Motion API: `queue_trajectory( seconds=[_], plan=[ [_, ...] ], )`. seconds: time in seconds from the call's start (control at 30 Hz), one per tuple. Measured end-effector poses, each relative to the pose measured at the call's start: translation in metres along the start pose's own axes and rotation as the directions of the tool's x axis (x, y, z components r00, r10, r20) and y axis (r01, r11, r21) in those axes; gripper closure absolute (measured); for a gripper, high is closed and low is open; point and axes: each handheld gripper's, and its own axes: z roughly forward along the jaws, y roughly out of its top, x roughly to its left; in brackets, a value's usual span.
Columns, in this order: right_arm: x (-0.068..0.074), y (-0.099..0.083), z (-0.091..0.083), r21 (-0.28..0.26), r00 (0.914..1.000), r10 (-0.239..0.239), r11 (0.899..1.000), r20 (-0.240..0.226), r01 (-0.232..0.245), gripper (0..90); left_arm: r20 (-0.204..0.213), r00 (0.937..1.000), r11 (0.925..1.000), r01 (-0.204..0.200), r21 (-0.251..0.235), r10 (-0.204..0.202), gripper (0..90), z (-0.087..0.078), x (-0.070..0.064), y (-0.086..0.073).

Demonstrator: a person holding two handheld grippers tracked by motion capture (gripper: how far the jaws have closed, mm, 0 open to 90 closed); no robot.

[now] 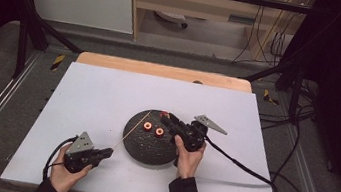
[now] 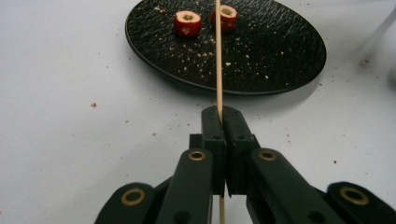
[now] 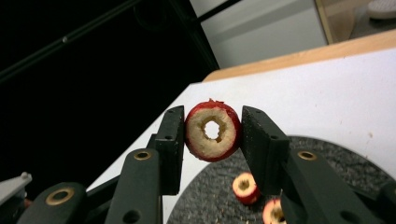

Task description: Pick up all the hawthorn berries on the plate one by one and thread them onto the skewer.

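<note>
A round black plate (image 1: 148,148) lies at the middle of the white table and carries two red cored fruit rings (image 1: 148,126) (image 1: 159,132). My left gripper (image 1: 109,152), at the plate's near left, is shut on a thin wooden skewer (image 1: 131,131) that slants up over the plate. In the left gripper view the skewer (image 2: 218,70) runs from the closed jaws toward the rings (image 2: 187,23). My right gripper (image 1: 166,118), above the plate's far edge, is shut on a third fruit ring (image 3: 213,130), whose hole faces the camera.
Crumbs are scattered over the plate (image 2: 261,56) and the white table top (image 1: 102,96). A wooden strip (image 1: 162,69) borders the table's far edge. Black frame bars and cables stand beyond and to the right.
</note>
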Motion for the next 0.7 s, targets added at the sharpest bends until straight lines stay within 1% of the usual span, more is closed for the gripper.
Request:
queue_trajectory(
  seconds=[0.17, 0.33, 0.4, 0.53, 0.57, 0.6, 0.7],
  plan=[
    [-0.001, 0.005, 0.0, -0.052, 1.0, 0.009, 0.999, -0.005, -0.009, 61.4, -0.009, 0.9999, 1.0, 0.008, -0.004, -0.008, 88.5, 0.003, -0.002, 0.002],
    [-0.001, 0.007, 0.002, -0.094, 0.9992, 0.034, 0.995, -0.019, -0.035, 61.4, -0.01, 0.9999, 0.9999, 0.011, -0.012, -0.011, 88.5, 0.007, -0.007, 0.007],
    [-0.002, 0.007, 0.002, -0.114, 0.9994, 0.031, 0.993, -0.015, -0.032, 61.4, -0.013, 0.9998, 0.9999, 0.012, -0.011, -0.012, 88.5, 0.008, -0.008, 0.007],
    [-0.002, 0.009, 0.003, -0.148, 0.999, 0.039, 0.988, -0.023, -0.042, 61.4, -0.01, 0.9998, 0.9997, 0.019, -0.015, -0.019, 88.5, 0.01, -0.011, 0.008],
    [-0.002, 0.009, 0.003, -0.148, 0.999, 0.039, 0.988, -0.023, -0.042, 61.4, -0.01, 0.9998, 0.9997, 0.019, -0.015, -0.019, 88.5, 0.01, -0.011, 0.008],
    [-0.002, 0.009, 0.004, -0.164, 0.9985, 0.046, 0.985, -0.028, -0.05, 61.4, -0.013, 0.9998, 0.9998, 0.017, -0.014, -0.017, 88.5, 0.012, -0.013, 0.01],
    [-0.002, 0.009, 0.005, -0.181, 0.9976, 0.059, 0.981, -0.037, -0.065, 61.4, -0.012, 0.9998, 0.9996, 0.018, -0.023, -0.018, 88.5, 0.012, -0.015, 0.011]
  ],
)
